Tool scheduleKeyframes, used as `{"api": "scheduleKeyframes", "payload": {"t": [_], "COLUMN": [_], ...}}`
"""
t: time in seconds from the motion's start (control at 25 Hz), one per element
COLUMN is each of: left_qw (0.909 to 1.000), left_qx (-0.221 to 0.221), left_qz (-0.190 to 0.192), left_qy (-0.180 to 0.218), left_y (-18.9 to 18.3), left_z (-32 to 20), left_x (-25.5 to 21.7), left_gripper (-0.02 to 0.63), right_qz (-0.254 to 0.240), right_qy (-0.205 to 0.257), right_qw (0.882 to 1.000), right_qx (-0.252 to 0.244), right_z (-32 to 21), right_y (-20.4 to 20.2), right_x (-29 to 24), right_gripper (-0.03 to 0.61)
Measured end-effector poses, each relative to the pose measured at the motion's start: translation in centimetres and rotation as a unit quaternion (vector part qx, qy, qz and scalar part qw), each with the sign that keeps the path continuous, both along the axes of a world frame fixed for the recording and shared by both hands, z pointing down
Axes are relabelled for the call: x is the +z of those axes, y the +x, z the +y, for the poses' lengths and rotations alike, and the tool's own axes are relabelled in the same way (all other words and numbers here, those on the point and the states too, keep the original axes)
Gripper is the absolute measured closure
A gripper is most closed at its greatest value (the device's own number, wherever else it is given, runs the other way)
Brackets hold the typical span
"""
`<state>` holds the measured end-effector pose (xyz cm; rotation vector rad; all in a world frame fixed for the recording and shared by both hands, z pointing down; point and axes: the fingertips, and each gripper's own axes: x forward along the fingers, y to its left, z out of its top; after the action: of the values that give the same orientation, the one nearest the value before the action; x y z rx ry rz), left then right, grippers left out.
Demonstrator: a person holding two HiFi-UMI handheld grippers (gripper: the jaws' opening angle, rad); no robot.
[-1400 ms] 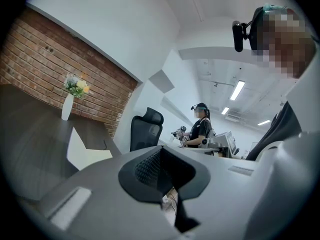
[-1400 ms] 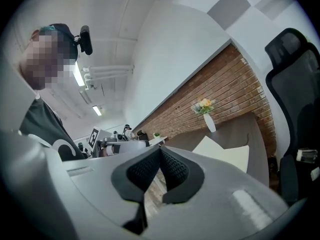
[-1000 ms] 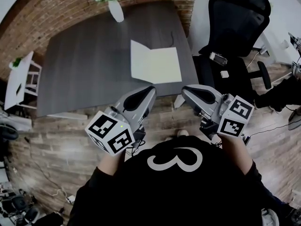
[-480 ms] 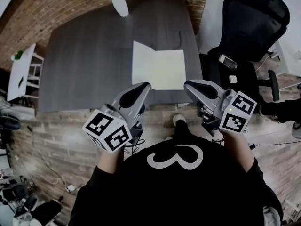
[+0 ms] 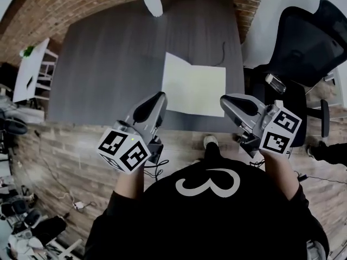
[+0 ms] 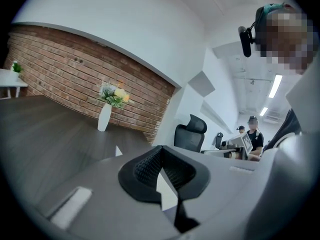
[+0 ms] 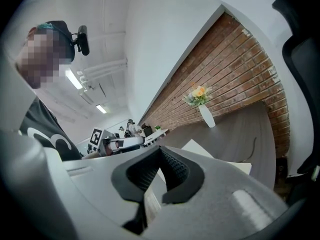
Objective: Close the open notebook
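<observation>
— Notebook point(image 5: 195, 88), open, thin, cream-paged: where does it lie?
— Flat on the dark grey wooden table point(image 5: 108, 64), near the front edge, toward the right side.
— And the tongs?
— The grey left gripper point(image 5: 158, 98) has its jaws pressed together on nothing. The grey right gripper point(image 5: 224, 100) is the same: pads meeting, empty. Both hang by the table's front edge, apart from the notebook.
— Anything else?
— A white vase of flowers point(image 5: 153, 4) at the far edge, and a black mesh office chair point(image 5: 309, 42) on the right.

Notebook point(image 5: 194, 88): pages are showing plain cream-white. Table point(image 5: 108, 64) beneath notebook: is showing dark grey wood grain. Vase point(image 5: 153, 5) beyond notebook: is showing white. Chair point(image 5: 312, 42) right of notebook: is showing black.
</observation>
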<state>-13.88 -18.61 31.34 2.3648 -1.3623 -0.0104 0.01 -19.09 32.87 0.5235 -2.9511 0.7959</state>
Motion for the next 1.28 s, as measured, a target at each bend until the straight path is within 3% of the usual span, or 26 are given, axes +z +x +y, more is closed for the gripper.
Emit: {"api": "scheduleKeyframes", "payload": {"t": [0.24,0.52,1.04,1.28], "left_qw": [0.9992,0.9971,0.9915,0.9908], "left_qx": [-0.037,-0.066,-0.075,-0.068], "left_qz": [-0.006,0.012,0.019,0.021], "left_qy": [-0.017,-0.034,-0.105,-0.115], "left_y": [-2.5,-5.1,-6.6,-6.2], "left_z": [-1.8,-3.2,-3.6,-4.0], "left_x": [2.7,6.1,14.0,15.2], "left_gripper": [0.595,0.595,0.595,0.595], "right_qz": [0.021,0.042,0.055,0.058], "right_qy": [-0.018,-0.03,-0.042,-0.047], "right_qw": [1.0,0.999,0.997,0.997], "right_qx": [-0.01,-0.012,-0.014,-0.009], "right_z": [-1.2,-2.0,-2.2,-2.2], "right_y": [-0.2,0.1,-0.3,0.1], "right_x": [2.0,3.2,4.6,5.0], "right_gripper": [0.577,0.578,0.578,0.577]}}
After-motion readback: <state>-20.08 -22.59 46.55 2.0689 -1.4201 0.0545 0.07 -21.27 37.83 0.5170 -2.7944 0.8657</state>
